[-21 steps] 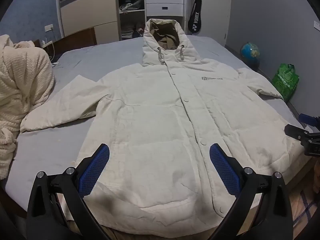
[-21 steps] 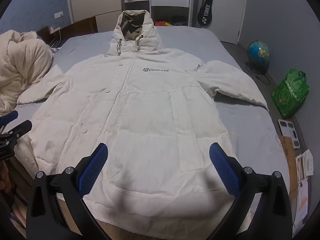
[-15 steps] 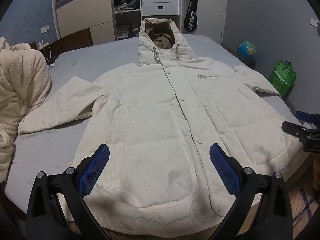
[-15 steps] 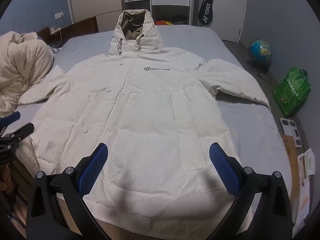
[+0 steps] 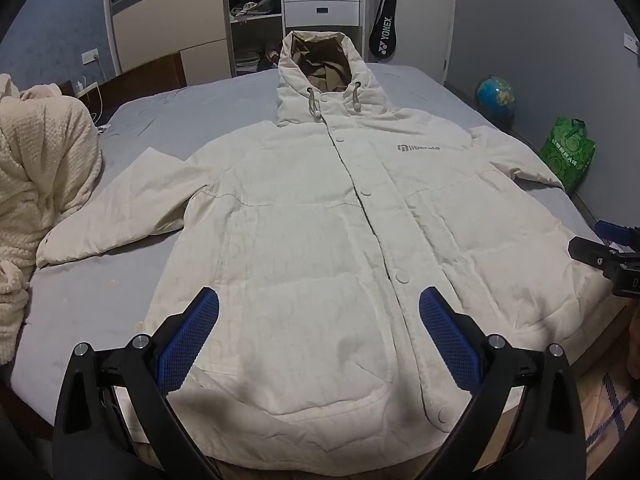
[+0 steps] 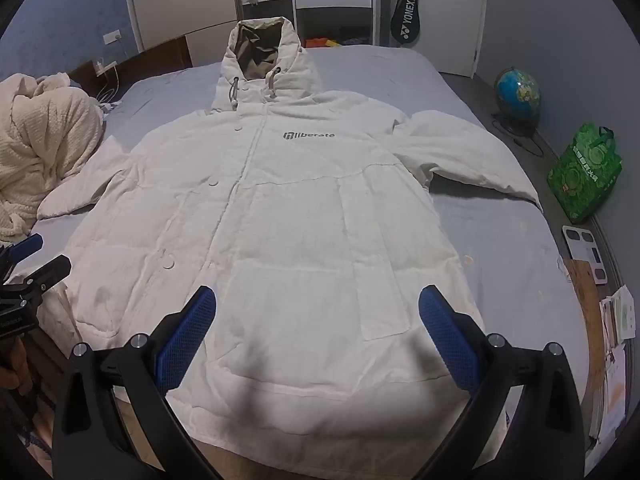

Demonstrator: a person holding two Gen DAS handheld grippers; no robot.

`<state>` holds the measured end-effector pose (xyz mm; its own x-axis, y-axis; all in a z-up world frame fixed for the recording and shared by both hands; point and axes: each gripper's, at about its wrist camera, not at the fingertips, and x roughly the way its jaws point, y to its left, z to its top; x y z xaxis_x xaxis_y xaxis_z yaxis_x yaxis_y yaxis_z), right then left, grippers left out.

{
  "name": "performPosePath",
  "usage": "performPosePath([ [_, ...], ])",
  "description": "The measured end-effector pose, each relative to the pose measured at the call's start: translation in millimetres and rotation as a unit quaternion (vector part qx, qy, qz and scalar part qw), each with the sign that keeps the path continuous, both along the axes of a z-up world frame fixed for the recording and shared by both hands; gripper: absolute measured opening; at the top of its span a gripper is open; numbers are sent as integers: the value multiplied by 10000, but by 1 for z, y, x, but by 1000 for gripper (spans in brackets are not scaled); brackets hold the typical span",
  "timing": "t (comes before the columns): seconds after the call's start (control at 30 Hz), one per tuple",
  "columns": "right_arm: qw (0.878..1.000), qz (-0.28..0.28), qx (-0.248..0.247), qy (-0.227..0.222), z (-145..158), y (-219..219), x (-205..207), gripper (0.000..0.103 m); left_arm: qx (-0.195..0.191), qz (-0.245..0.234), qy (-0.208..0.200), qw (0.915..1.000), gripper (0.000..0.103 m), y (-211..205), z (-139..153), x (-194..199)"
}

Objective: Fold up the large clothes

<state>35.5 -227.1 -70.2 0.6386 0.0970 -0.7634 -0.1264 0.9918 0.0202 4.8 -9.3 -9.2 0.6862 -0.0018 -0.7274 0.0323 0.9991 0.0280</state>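
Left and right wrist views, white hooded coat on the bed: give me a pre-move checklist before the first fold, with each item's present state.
1. White padded hooded coat lies flat, front up, on the grey-sheeted bed: ok.
2. Both sleeves spread out to the sides, left one, right one: ok.
3. Left gripper open, nothing between its fingers: ok.
4. Right gripper open, holding nothing: ok.
5. Cream knitted blanket clear of the left sleeve's cuff: cannot tell.
6. Hem fully on the mattress: not ok, it hangs over the near edge.
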Motion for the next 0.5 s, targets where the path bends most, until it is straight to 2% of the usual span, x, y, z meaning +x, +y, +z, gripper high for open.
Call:
performPosePath([
  [0.5,9999,-8,-101,-124,5,2,-5,97,-7,-24,23,10000,97,-1,-3,-1],
])
